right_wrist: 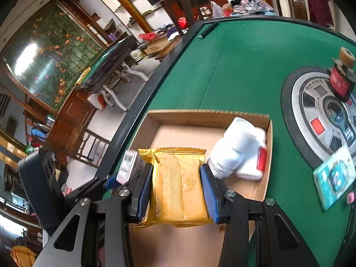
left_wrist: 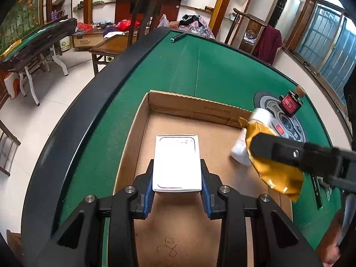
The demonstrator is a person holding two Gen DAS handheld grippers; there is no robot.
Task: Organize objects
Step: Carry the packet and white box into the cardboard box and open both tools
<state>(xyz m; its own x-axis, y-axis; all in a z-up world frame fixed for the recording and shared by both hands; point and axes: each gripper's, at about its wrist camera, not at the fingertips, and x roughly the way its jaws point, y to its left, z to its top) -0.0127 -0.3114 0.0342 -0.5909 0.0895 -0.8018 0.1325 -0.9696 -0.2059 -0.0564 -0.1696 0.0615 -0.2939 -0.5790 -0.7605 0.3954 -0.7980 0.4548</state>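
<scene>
My left gripper (left_wrist: 177, 179) is shut on a white box with a red outline (left_wrist: 176, 162), held over the floor of an open cardboard box (left_wrist: 142, 133). My right gripper (right_wrist: 176, 184) is shut on a gold foil packet (right_wrist: 178, 187) above the same cardboard box (right_wrist: 270, 146). In the left wrist view the right gripper comes in from the right with the gold packet (left_wrist: 276, 169). White bottles (right_wrist: 238, 149) lie in the box's far right corner, one with a red label. The left gripper with its box edge (right_wrist: 128, 166) shows at the left of the right wrist view.
The cardboard box sits on a green felt table (left_wrist: 222, 66) with a black raised rim (left_wrist: 93, 102). A round grey control panel (right_wrist: 316, 115) is set in the felt, with a small red-labelled bottle (right_wrist: 341, 77) on it. A teal card (right_wrist: 333, 178) lies nearby. A dark pen (left_wrist: 178, 37) lies at the far edge.
</scene>
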